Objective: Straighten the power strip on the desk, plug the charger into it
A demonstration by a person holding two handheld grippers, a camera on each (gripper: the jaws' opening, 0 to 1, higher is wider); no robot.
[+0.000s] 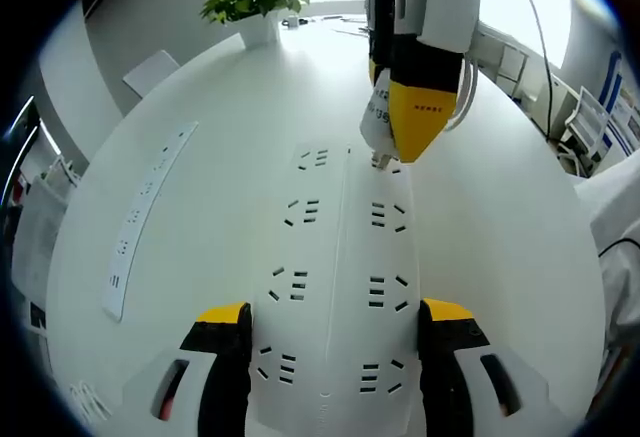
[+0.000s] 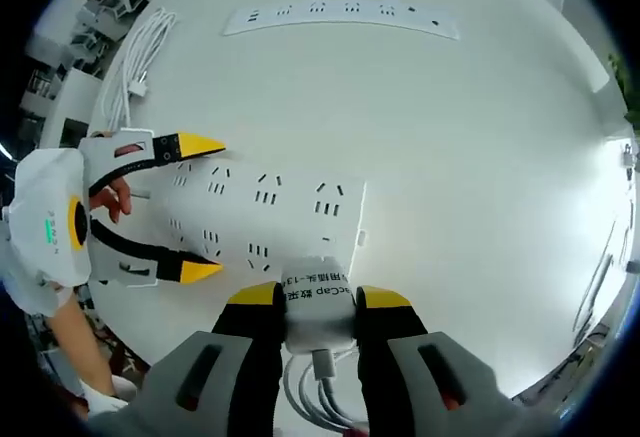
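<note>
My right tool [image 2: 305, 302] was closed on a white block-shaped charger [image 2: 317, 309], its yellow-tipped black jaws pressing on both sides, with a white cable [image 2: 322, 394] trailing back from the charger between them. In the left gripper view, that same right tool [image 1: 388, 160] came down from above, with the charger's metal prongs touching or just above a socket at the far end of the wide white two-row power strip [image 1: 335, 297]. I could not tell whether the prongs had entered the slots.

My left tool [image 1: 333, 329] straddled the near end of the power strip, its jaws set about as wide as the strip, one along each long edge. From the right gripper view, the left tool [image 2: 190, 207] looked the same, bracing the strip's end. I could not tell whether it was squeezing or only framing it.

The strip lay flat on the round white tabletop [image 1: 500, 257]. A second, slim white power strip [image 1: 145, 217] lay well apart on it, and a potted green plant [image 1: 255, 2] stood at the far edge.

I judged the main risk to be misaligned prongs. Pushing down off the slots could skid the strip sideways or tilt the charger in my grip. A loose brace would let the strip swing out of line.
</note>
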